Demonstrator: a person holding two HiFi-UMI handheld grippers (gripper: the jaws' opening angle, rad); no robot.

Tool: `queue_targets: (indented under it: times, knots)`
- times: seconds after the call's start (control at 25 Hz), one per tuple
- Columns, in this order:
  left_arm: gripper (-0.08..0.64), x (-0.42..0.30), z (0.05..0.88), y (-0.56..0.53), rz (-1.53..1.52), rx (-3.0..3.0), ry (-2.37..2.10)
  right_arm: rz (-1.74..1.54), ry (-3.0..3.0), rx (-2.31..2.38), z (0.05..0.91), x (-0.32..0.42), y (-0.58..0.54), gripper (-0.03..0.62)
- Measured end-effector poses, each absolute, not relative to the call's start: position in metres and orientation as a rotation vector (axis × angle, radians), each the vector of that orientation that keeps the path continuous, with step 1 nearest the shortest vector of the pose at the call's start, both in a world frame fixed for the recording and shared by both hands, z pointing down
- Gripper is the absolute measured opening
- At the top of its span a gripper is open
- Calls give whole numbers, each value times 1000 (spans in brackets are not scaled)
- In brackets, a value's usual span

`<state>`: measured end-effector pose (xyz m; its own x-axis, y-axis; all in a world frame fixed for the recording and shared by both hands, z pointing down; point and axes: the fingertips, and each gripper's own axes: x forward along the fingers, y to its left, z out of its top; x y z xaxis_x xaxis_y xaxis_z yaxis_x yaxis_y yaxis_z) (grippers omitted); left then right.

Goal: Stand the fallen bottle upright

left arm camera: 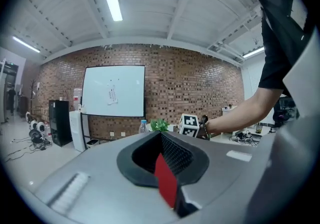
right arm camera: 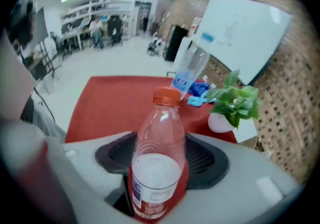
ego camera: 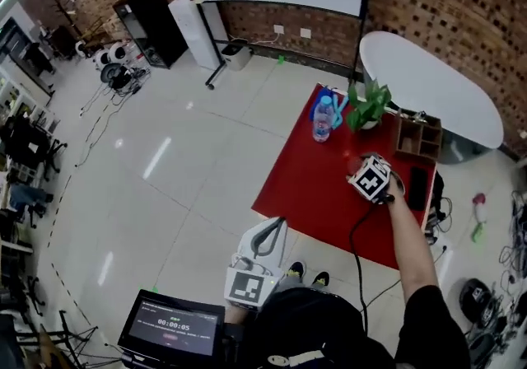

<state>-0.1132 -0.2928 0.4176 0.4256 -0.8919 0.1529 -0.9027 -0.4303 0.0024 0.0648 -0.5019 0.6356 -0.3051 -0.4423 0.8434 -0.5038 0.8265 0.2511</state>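
Note:
The clear bottle [right arm camera: 159, 160] has an orange cap and a red label. It fills the middle of the right gripper view, cap pointing away from the camera over the red table [right arm camera: 115, 105]. My right gripper [right arm camera: 161, 168] has a jaw against each side of the bottle's body. In the head view the right gripper [ego camera: 375, 179] is over the right part of the red table [ego camera: 309, 186] and hides the bottle. My left gripper [ego camera: 265, 240] is held off the table near the person's body, its fingers together and nothing in them.
A second clear bottle [ego camera: 323, 119] with a blue cap stands upright at the table's far end, beside a blue object and a potted plant [ego camera: 366, 105]. A wooden organiser [ego camera: 418, 137] sits at the right edge. A white oval table [ego camera: 436, 87] stands beyond.

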Motion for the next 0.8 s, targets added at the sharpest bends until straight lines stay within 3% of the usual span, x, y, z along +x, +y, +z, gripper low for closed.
queue_targets:
  times: [0.2, 0.36, 0.8]
  knots:
    - [0, -44, 428, -311, 255, 2690, -1503, 299, -2297, 1021, 567, 128, -507, 302]
    - [0, -13, 433, -298, 265, 2748, -1435, 271, -2428, 1226, 555, 160, -484, 302]
    - [0, -10, 436, -286, 368, 2768, -1460, 72, -2427, 1607, 587, 179, -467, 305]
